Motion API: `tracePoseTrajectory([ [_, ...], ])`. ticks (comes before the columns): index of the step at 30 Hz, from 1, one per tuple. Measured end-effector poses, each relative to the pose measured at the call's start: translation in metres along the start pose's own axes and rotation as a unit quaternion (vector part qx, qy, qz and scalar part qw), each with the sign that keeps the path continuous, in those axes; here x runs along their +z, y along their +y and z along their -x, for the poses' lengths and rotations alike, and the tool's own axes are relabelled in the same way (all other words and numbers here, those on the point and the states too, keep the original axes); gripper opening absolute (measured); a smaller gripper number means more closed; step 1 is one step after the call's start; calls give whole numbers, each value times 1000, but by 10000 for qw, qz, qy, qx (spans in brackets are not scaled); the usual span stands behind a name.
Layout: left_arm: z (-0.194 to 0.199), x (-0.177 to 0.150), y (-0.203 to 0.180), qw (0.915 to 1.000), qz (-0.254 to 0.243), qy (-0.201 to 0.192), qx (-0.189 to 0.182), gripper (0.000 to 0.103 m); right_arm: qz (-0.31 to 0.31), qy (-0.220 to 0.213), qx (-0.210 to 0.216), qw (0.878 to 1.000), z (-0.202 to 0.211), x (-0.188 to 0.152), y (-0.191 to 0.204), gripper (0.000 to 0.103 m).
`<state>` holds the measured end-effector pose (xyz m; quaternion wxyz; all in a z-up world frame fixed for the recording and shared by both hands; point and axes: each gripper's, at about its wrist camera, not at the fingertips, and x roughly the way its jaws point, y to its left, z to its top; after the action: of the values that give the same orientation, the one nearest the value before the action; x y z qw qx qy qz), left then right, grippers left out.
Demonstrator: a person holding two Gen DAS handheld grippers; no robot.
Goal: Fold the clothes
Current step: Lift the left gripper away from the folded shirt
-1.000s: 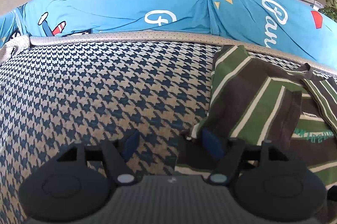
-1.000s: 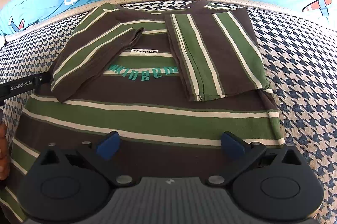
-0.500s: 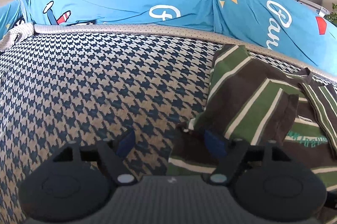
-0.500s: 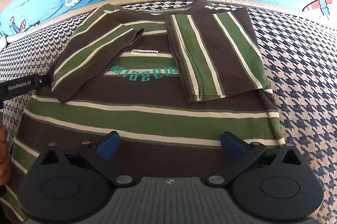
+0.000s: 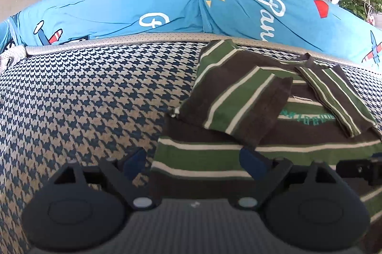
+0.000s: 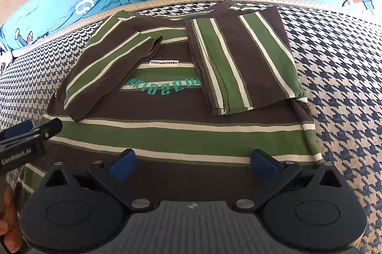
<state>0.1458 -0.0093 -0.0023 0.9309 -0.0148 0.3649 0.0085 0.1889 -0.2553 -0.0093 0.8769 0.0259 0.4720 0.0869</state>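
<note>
On the houndstooth cushion (image 5: 90, 96), seen from the left wrist, the striped shirt (image 5: 238, 153) lies flat with both sleeves turned in over its chest. The left tool (image 5: 194, 158) has slid sideways from the bare cushion to the shirt's lower left edge, and its jaws are opening with the hem between them but not pinched. That suggests the sleeve fold is finished and the bottom-up fold comes next. The tool slants down towards the cloth.

From the right wrist, the right tool (image 6: 192, 162) hangs released over the shirt's lower band, jaws wide, nothing held, tilted steeply down and hardly moved. The left tool's tip shows at the shirt's left edge; a hand (image 6: 8, 218), probably the person's left, is partly visible at the frame edge.
</note>
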Motion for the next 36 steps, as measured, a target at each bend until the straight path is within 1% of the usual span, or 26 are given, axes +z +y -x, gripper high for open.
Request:
tracePoseTrajectory([
  [3, 8, -10, -6, 9998, -166, 34, -94, 89, -75, -68, -14, 9999, 5, -1, -5, 103],
  [11, 22, -25, -11, 9992, -173, 129, -322, 90, -323, -211, -47, 9992, 15, -1, -22, 103],
  [14, 25, -29, -14, 9991, -227, 137, -337, 98, -354, -196, -95, 9991, 15, -2, -27, 103],
  [18, 26, -36, -17, 9987, -310, 181, -360, 98, -474, -139, -60, 9988, 12, -4, -34, 103],
  [20, 25, -40, -19, 9985, -352, 231, -342, 99, -461, -165, -45, 9988, 12, -6, -35, 103],
  [21, 25, -41, -20, 9984, -400, 206, -328, 103, -450, -174, -45, 9988, 12, -6, -35, 103],
  [25, 23, -45, -20, 9984, -422, 150, -334, 103, -373, -194, -49, 9991, 11, -8, -34, 103],
  [31, 23, -50, -20, 9983, -474, 18, -333, 103, -84, -214, -105, 9997, 10, -13, -31, 103],
  [36, 23, -51, -20, 9983, -470, -1, -337, 103, 85, -308, -159, 9994, 11, -17, -28, 103],
])
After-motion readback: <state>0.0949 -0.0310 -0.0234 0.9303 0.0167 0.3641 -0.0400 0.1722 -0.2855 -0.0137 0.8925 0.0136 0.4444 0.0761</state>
